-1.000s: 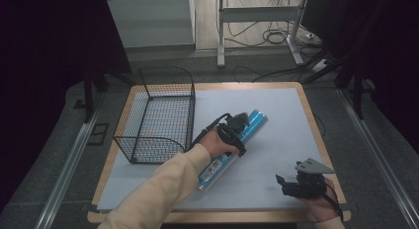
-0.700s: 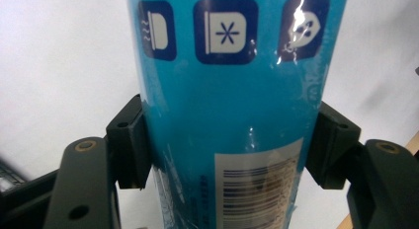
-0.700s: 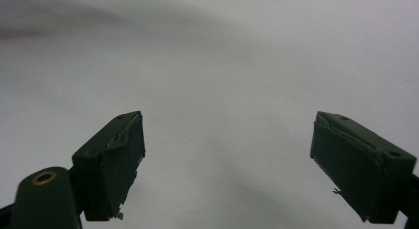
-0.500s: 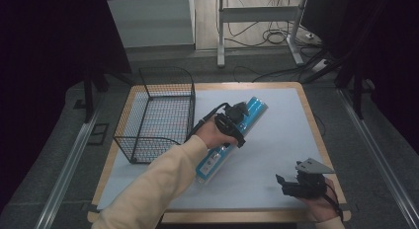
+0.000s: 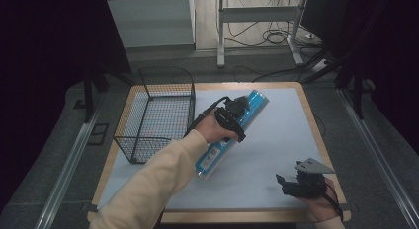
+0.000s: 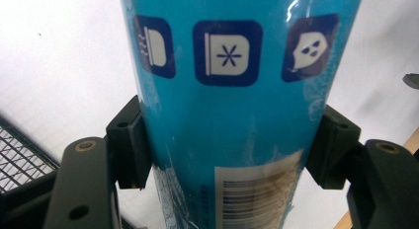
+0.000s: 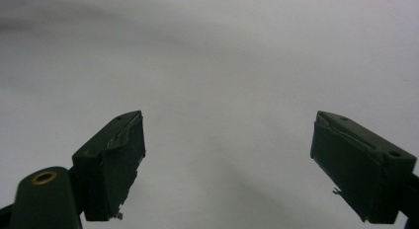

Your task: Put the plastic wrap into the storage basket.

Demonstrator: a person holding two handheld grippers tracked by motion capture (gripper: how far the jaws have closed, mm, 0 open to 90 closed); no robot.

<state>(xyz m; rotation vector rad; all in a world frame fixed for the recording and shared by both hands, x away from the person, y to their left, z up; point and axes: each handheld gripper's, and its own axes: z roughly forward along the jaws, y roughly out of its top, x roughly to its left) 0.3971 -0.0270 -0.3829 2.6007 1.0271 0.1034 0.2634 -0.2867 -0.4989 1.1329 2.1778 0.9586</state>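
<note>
Gripping the blue tube across its girth, the left gripper sits just above the middle of the high view; its jaws are clamped on either flank of the tube, as the left gripper view makes plain, the black pads pressed against the glossy wrap; the tube runs slantwise from the lower middle of the frame up toward the upper right, over the white mat, with the wire basket just beside it at the left; whether its low end rests on the mat or hangs clear I cannot tell.

From its look I'd judge the tube stiff and fairly light, a rigid canister in a slick film; that sheen suggests it could slip or twist in the jaws, so a hold nearer its middle than its end seems wiser to me, and square across the round.

Only up close can one read the icons and barcode; the high view alone gives the basket's place and the tube's tilt; the right gripper, low at the right of the frame, stands with jaws spread wide and nothing between them, its pads over bare mat.
</note>
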